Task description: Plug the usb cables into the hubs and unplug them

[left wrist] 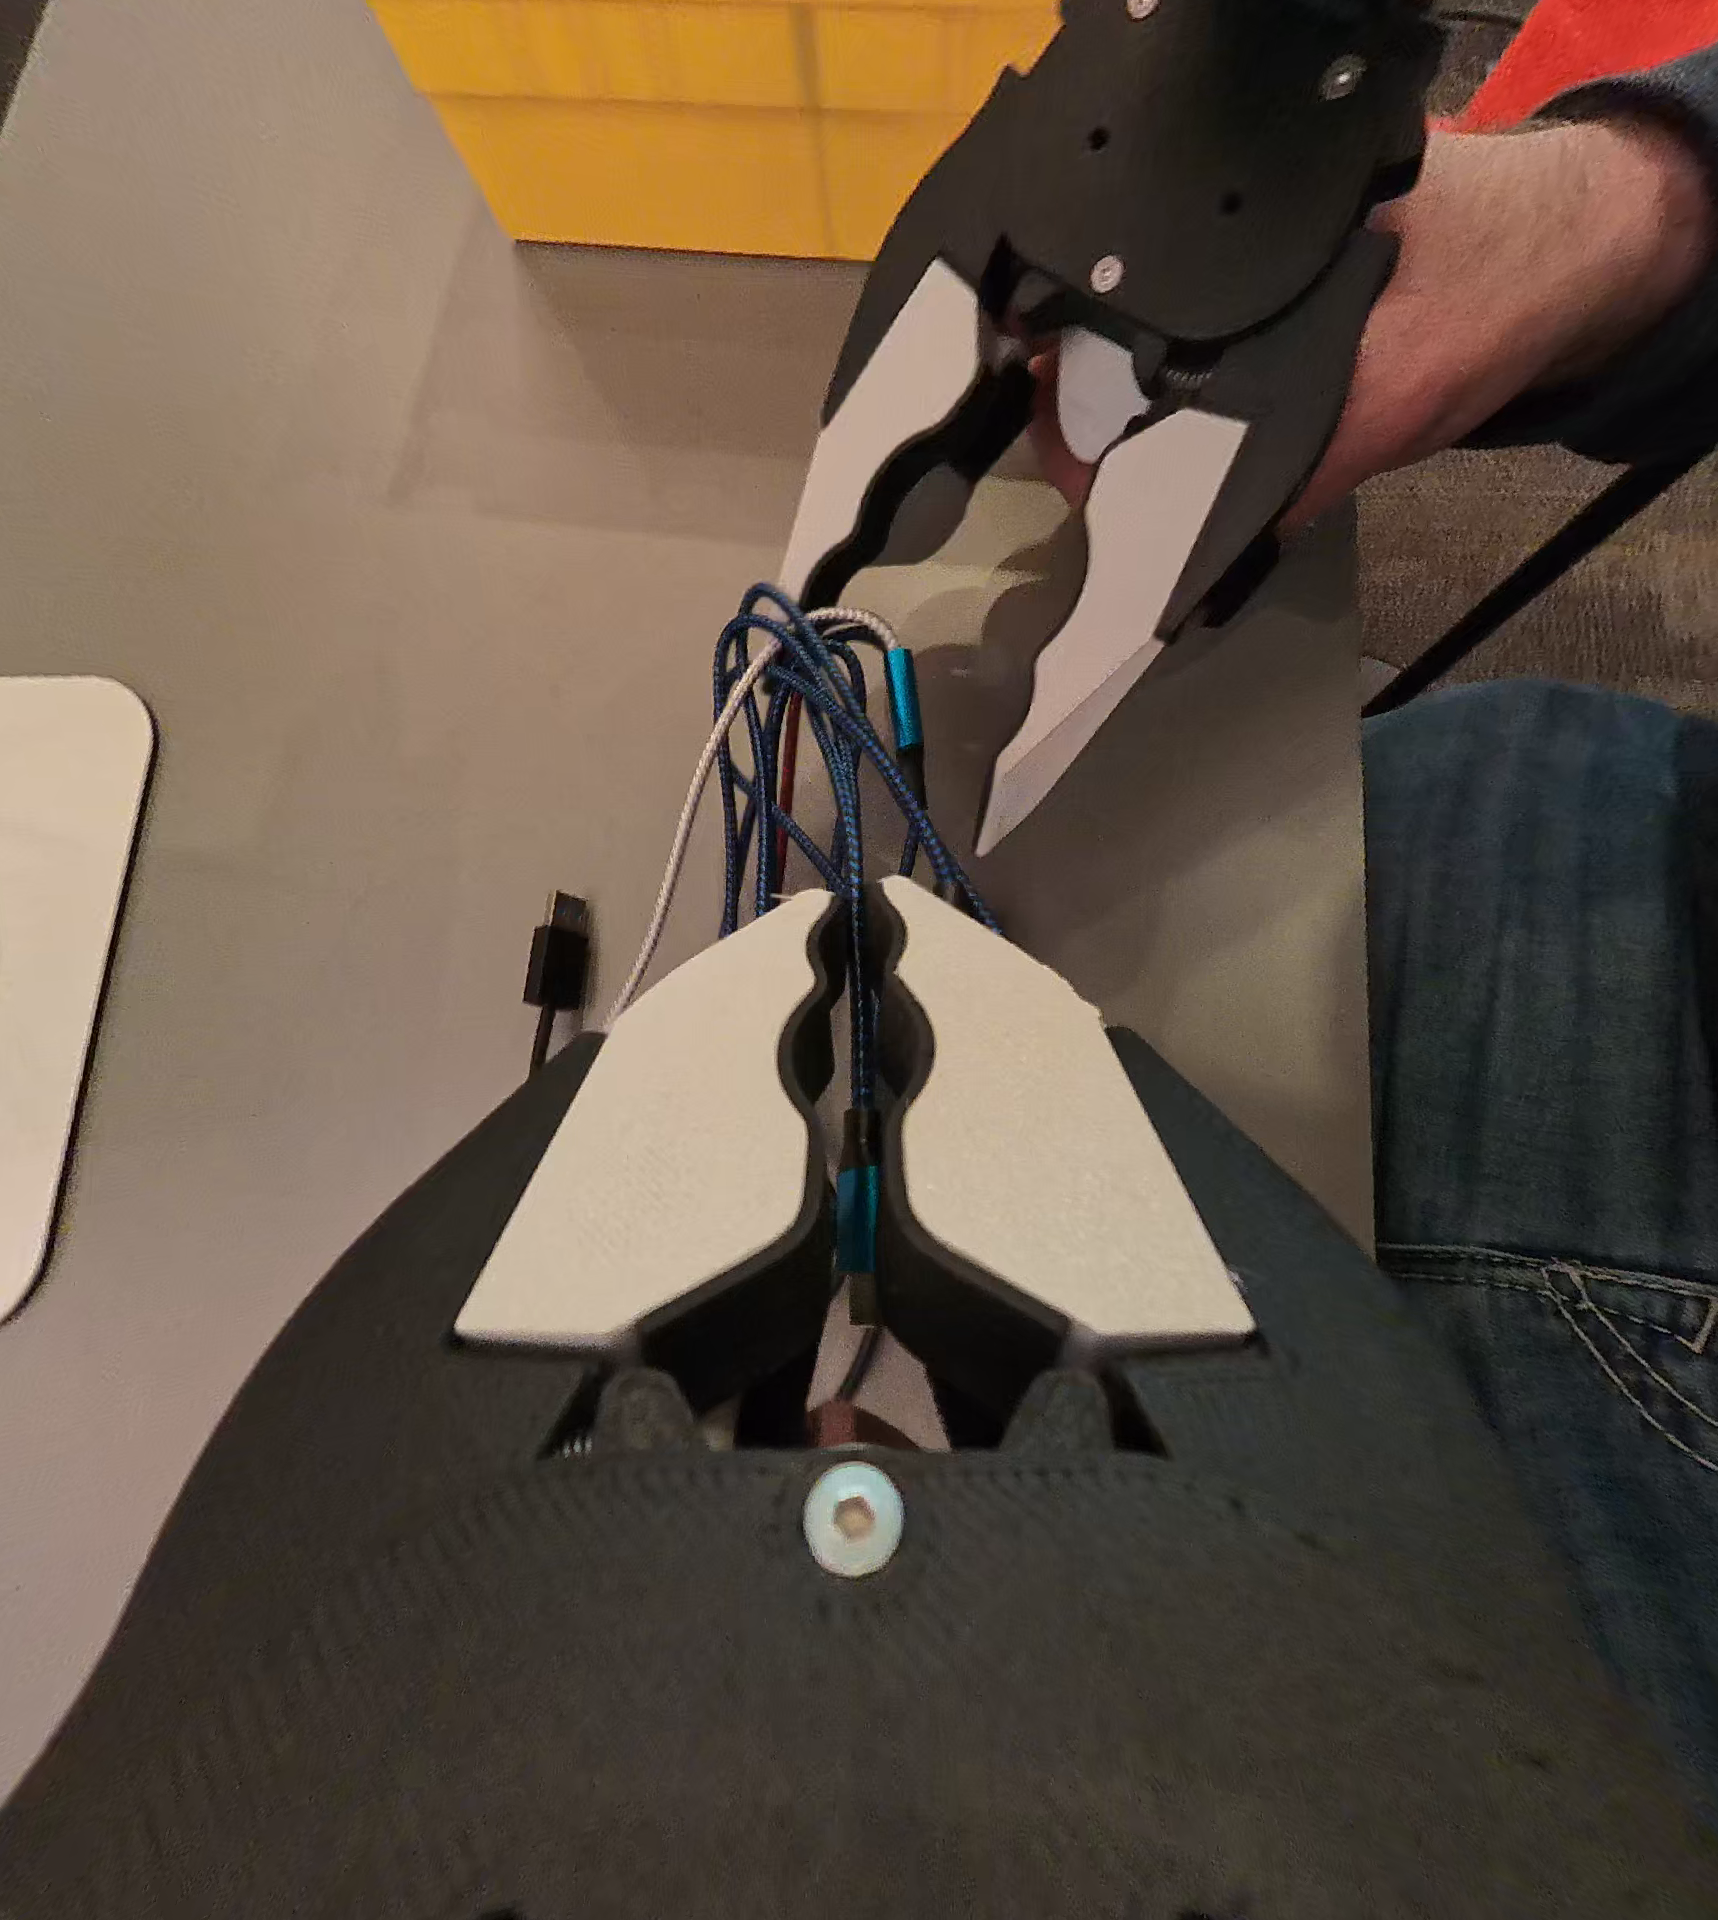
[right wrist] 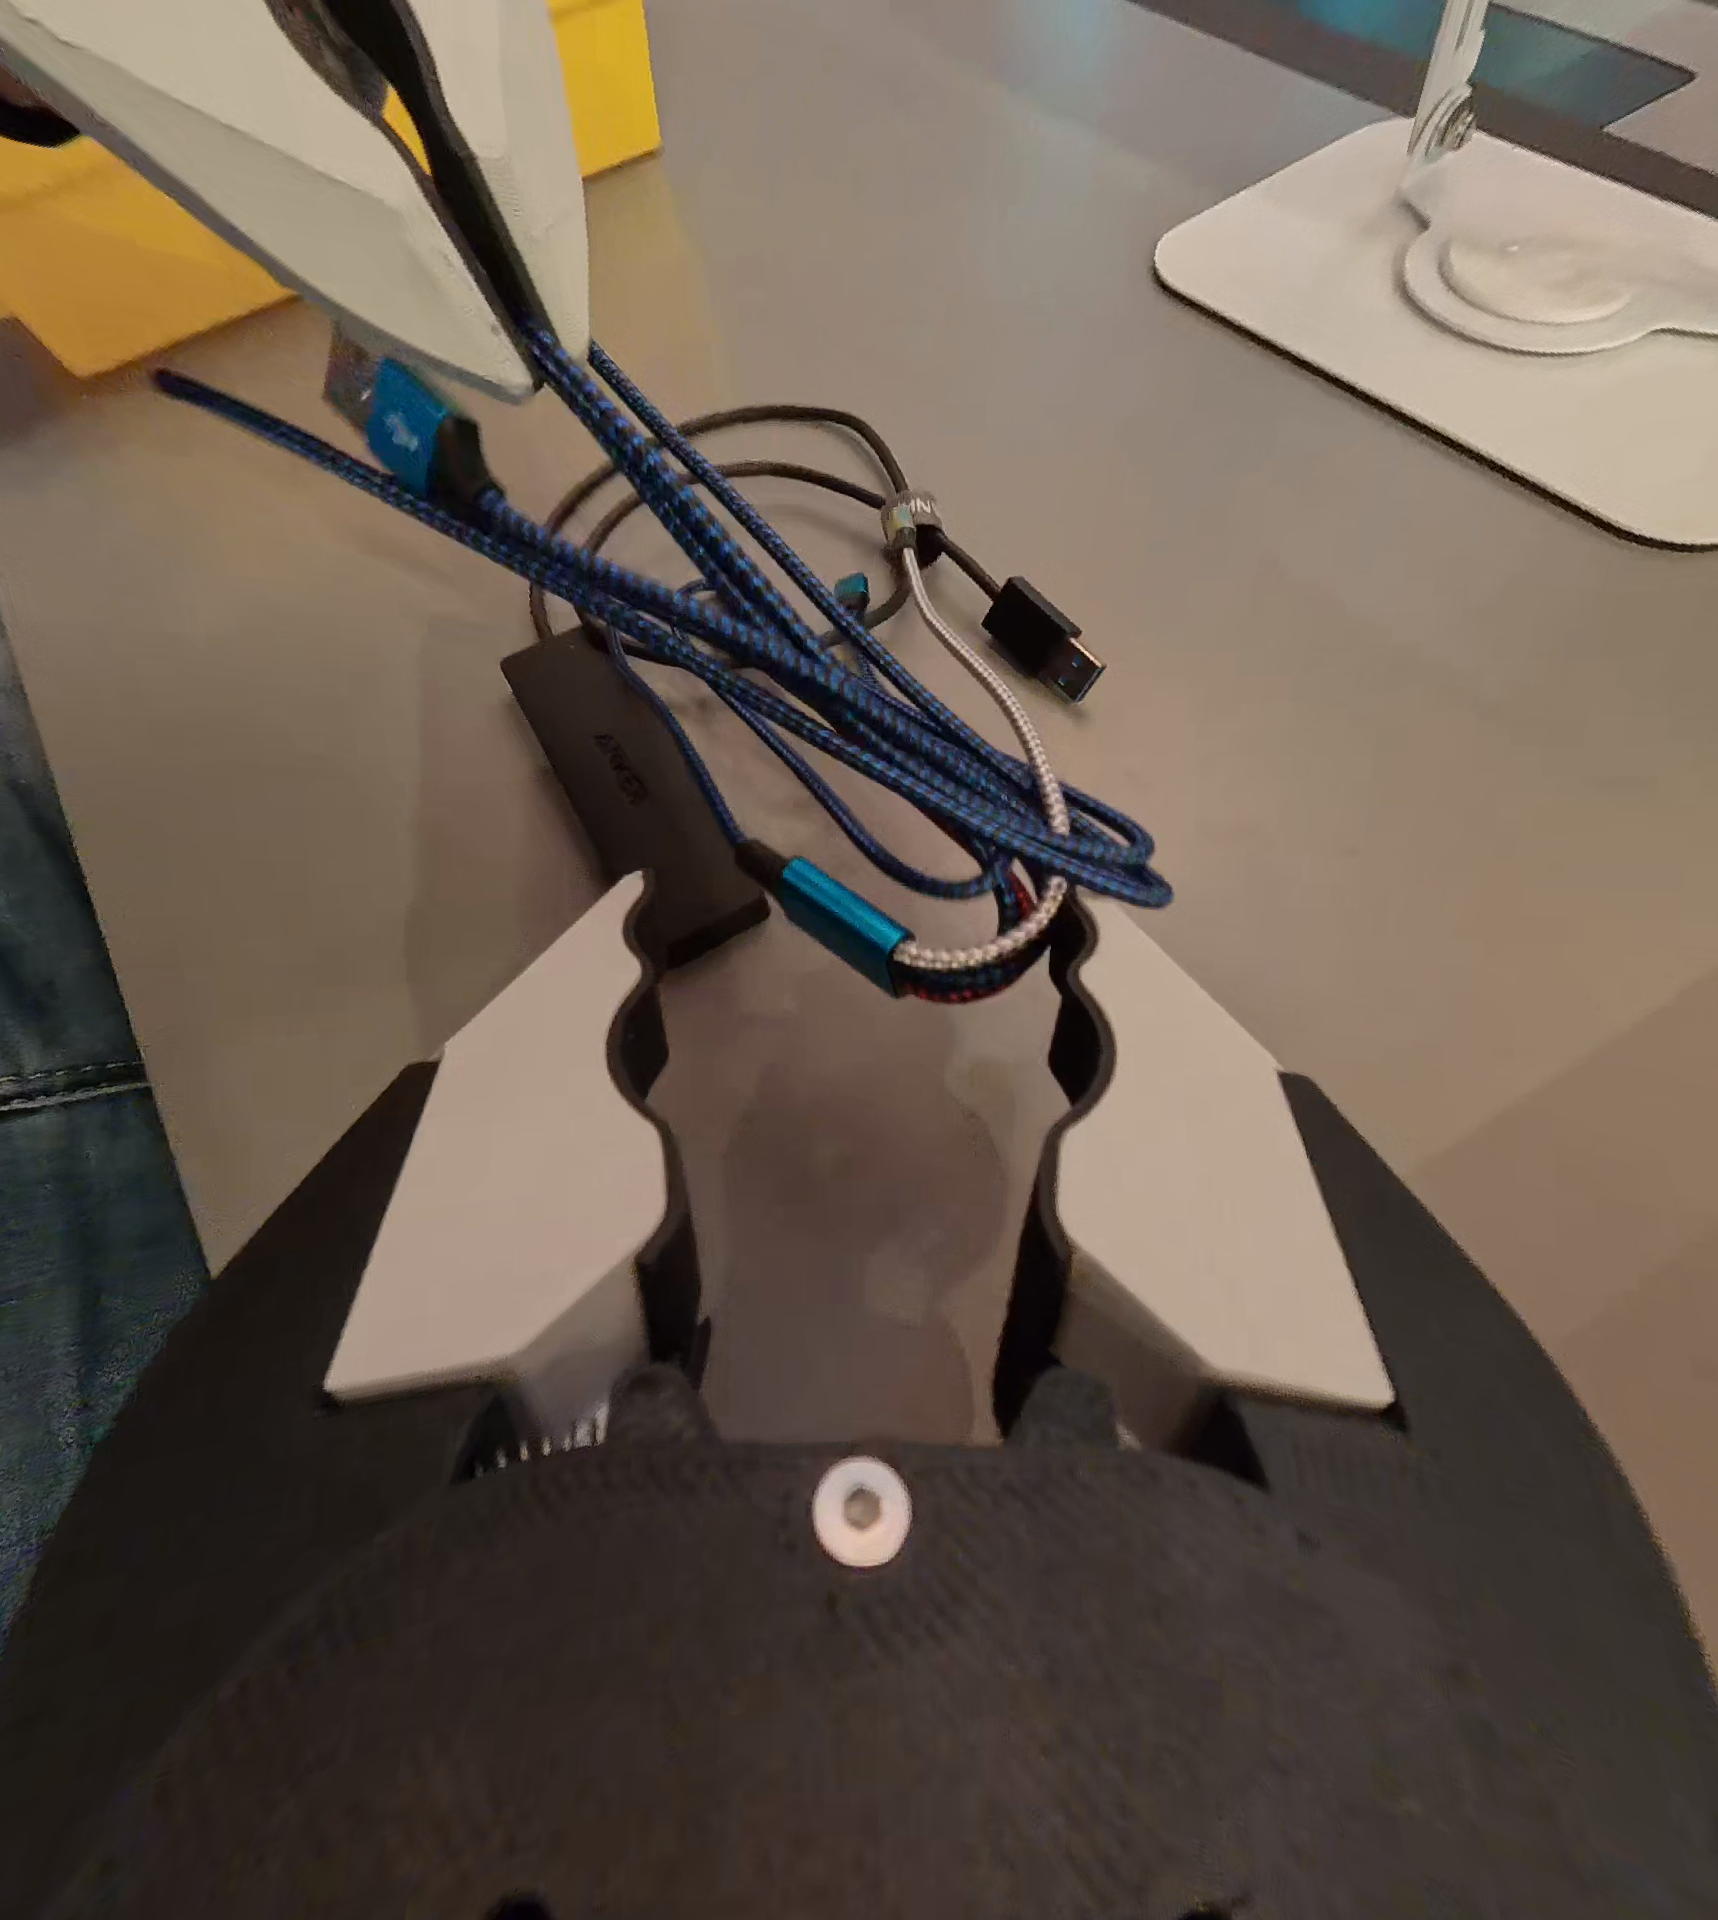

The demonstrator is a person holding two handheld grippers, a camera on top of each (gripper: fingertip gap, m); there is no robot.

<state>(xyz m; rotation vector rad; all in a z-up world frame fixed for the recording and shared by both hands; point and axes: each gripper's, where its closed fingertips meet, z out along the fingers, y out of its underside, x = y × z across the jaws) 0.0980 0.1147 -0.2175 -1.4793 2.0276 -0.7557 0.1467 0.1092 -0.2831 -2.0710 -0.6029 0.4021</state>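
The left gripper (left wrist: 860, 914) is clenched on a bundle of blue braided cables (right wrist: 782, 717), held above the grey tabletop (left wrist: 315, 520); one blue-sleeved plug (left wrist: 855, 1216) sits in the slot between its fingers (left wrist: 689, 1101). In the right wrist view the bundle slopes down from the left gripper (right wrist: 522, 353) to the surface, where its loops lie over a black hub (right wrist: 616, 758).

The right gripper (right wrist: 850, 914) is released, fingers (right wrist: 522, 1143) spread wide, tips low near the tabletop. The hub's near end lies just beside the left fingertip; a second blue plug (right wrist: 839, 925) and a white braided cable (right wrist: 1000, 717) lie between the tips.

A black USB plug (right wrist: 1042, 629) on a thin black lead rests beyond the bundle, apart from the hub's ports.

Edges: the tabletop's near edge runs alongside the person's jeans (left wrist: 1582, 1039) – both grippers work close to it. A white stand base (right wrist: 1457, 343) occupies the far corner, well apart from the cables, with bare surface between. A yellow block (left wrist: 709, 114) lies past the far edge.
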